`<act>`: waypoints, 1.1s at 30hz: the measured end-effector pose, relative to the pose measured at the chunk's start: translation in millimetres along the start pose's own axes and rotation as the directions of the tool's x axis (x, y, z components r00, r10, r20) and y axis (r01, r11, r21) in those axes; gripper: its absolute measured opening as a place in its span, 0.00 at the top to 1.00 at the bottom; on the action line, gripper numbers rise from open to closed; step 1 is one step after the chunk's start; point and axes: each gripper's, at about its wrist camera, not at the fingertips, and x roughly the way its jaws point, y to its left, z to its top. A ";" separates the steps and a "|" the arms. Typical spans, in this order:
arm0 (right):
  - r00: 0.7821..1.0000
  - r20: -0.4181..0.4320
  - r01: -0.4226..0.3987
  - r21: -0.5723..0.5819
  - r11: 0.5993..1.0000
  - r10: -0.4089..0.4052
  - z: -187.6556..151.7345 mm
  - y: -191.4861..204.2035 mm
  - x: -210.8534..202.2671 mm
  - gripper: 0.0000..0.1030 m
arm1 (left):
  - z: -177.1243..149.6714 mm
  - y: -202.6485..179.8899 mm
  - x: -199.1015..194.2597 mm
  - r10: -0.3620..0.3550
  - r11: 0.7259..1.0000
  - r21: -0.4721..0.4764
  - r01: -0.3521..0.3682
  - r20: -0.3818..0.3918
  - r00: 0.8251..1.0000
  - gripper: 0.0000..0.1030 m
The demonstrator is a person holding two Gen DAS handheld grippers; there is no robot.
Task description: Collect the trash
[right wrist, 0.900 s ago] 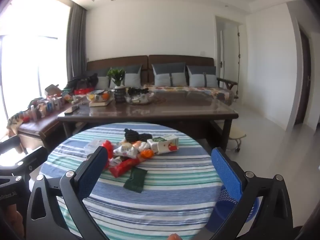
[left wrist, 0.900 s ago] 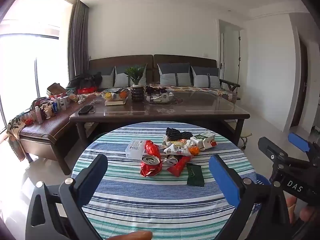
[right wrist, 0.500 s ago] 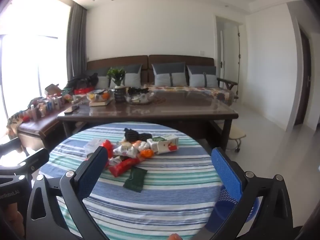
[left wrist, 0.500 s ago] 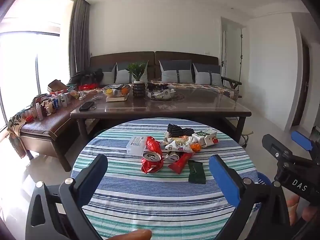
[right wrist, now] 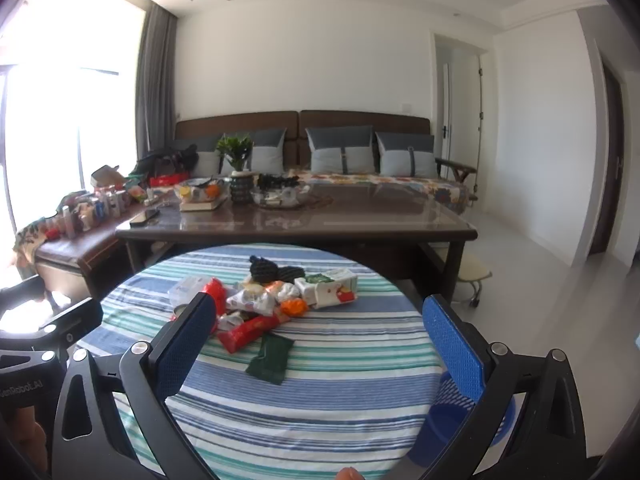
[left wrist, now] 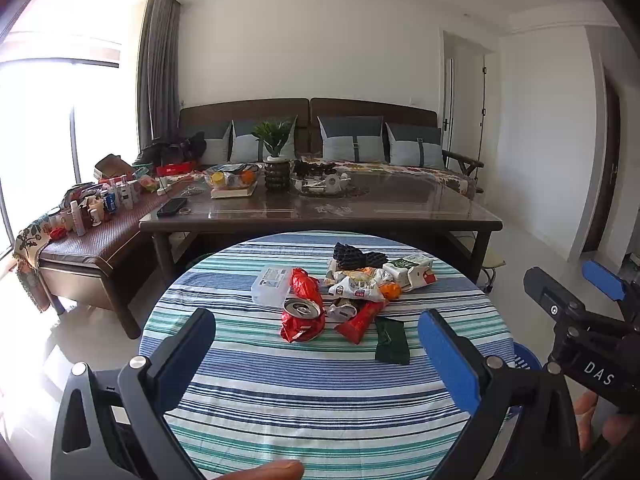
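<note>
The round table point(left wrist: 320, 408), covered in a blue-and-green striped cloth, fills the near view from both wrists; behind it stands a long dark coffee table point(left wrist: 320, 216) and, behind that, a sofa point(left wrist: 312, 136). Just off the round table's right edge sits a blue bin point(right wrist: 452, 420), partly hidden by the right tool's finger.

The trash lies in one loose heap on the far half of the round table. From largest down: a white-and-green carton point(left wrist: 412, 272) at the heap's right, a clear plastic box point(left wrist: 272, 280) at its left, a black crumpled piece point(left wrist: 356, 258) at the back, a white printed wrapper point(left wrist: 356, 286) in the middle, a crushed red can point(left wrist: 302, 318) at the front of the heap, a red stick wrapper point(left wrist: 360, 320) beside the can, and a dark green sachet point(left wrist: 392, 340) lying apart on the near side.

The left tool point(left wrist: 316, 356) hangs above the near half of the table, jaws spread wide and holding nothing — the right tool point(right wrist: 320, 340) likewise, wide apart and empty.

No piece looks collected yet; this seems the approach before the first pick. The next move likely calls for lowering one tool onto an outlying piece — the can or the green sachet — closing on it, then carrying it to the bin.
</note>
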 end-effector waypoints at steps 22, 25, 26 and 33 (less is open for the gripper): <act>1.000 0.002 0.000 -0.010 1.000 0.000 -1.2 2.5 0.6 0.00 | -1.4 -2.5 0.0 -0.005 1.000 -0.003 0.005 -0.006 1.000 0.00; 1.000 0.002 0.001 -0.010 1.000 -0.001 -1.1 2.1 0.6 0.00 | -1.1 -3.6 0.2 -0.005 1.000 -0.003 0.005 -0.006 1.000 0.00; 1.000 0.001 0.000 -0.009 1.000 0.000 -0.9 2.1 0.7 0.00 | -0.9 -3.7 0.2 -0.006 1.000 -0.003 0.006 -0.007 1.000 0.00; 1.000 0.002 0.001 -0.011 1.000 -0.001 -0.7 2.4 0.8 0.00 | -2.3 -6.1 0.0 -0.007 1.000 -0.002 0.007 -0.008 1.000 0.00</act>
